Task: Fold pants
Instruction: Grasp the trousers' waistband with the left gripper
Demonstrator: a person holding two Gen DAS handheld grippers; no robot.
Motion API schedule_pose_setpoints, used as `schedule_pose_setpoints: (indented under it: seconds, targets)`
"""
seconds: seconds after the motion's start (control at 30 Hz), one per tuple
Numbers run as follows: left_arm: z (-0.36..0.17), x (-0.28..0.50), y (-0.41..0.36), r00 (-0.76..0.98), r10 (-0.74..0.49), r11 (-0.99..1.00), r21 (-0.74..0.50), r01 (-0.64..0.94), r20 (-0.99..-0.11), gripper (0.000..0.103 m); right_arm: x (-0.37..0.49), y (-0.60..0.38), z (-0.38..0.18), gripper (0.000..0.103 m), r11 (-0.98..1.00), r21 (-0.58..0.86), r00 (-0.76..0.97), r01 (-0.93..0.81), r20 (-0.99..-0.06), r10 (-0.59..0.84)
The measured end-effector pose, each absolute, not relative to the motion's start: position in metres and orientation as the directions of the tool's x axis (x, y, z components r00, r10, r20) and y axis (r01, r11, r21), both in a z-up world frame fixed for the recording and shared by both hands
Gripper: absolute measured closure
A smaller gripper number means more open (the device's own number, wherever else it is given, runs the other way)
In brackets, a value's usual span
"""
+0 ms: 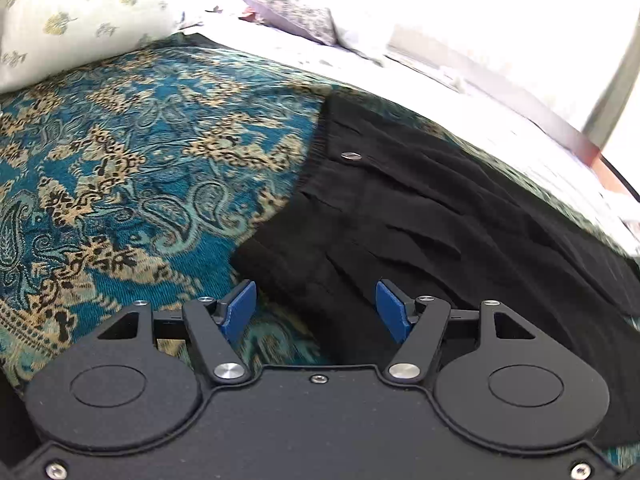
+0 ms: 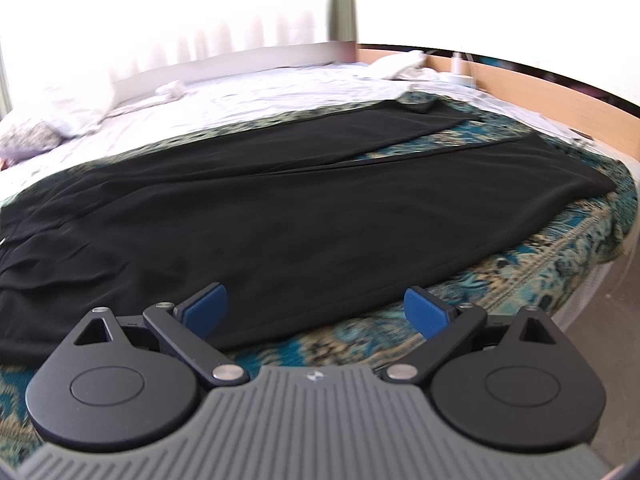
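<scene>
1. A teal-and-gold paisley bedspread point(image 1: 140, 168) covers the bed.
2. A floral pillow point(image 1: 80, 12) rests at its edge — a white sheet point(image 2: 248, 96) lies beyond.
3. A wooden bed frame point(image 2: 520, 92) borders the mattress.

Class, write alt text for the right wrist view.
Black pants lie spread flat, both legs apart, on a teal patterned bedspread. The right gripper hovers open over their near edge, holding nothing.
</scene>
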State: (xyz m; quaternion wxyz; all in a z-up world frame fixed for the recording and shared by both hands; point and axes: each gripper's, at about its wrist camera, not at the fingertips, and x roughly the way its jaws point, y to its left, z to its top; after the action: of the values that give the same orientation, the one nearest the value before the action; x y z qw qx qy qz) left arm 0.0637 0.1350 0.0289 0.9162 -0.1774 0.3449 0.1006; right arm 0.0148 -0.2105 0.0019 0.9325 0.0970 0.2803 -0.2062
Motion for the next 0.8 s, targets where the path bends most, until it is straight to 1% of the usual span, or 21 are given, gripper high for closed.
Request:
schedule_pose_setpoints:
  seconds: [0.2,0.37,0.43,0.63,0.67,0.73,0.8]
  targets:
    - [0.013,0.078,0.153,0.733,0.085,0.876,-0.299,-0.377,-0.675,0.04,0.018,-0.249,-0.002,0.004,0.845,0.076,0.717,0.529,-0.573,-0.397]
    - [0.007,0.083,0.152,0.753,0.105,0.867,-0.311,-0.39,-0.65,0.039,0.017,-0.271,-0.005,0.005,0.806,0.076,0.686,0.587,-0.576,-0.445]
    - [0.006,0.085,0.151,0.76,0.111,0.862,-0.319,-0.395,-0.64,0.038,0.019,-0.28,-0.007,0.006,0.792,0.076,0.672,0.606,-0.581,-0.459]
    - [0.002,0.091,0.148,0.779,0.135,0.847,-0.336,-0.411,-0.612,0.037,0.017,-0.294,-0.015,0.009,0.768,0.088,0.65,0.634,-0.599,-0.468]
    - [0.001,0.091,0.147,0.781,0.144,0.844,-0.337,-0.417,-0.608,0.038,0.017,-0.295,-0.016,0.009,0.767,0.089,0.649,0.635,-0.601,-0.467]
    - [0.002,0.09,0.148,0.776,0.176,0.834,-0.327,-0.445,-0.606,0.063,0.017,-0.295,-0.018,0.009,0.768,0.09,0.648,0.634,-0.604,-0.464]
    - [0.003,0.087,0.148,0.789,0.156,0.826,-0.36,-0.435,-0.595,0.074,0.017,-0.294,-0.018,0.009,0.771,0.093,0.65,0.631,-0.606,-0.459]
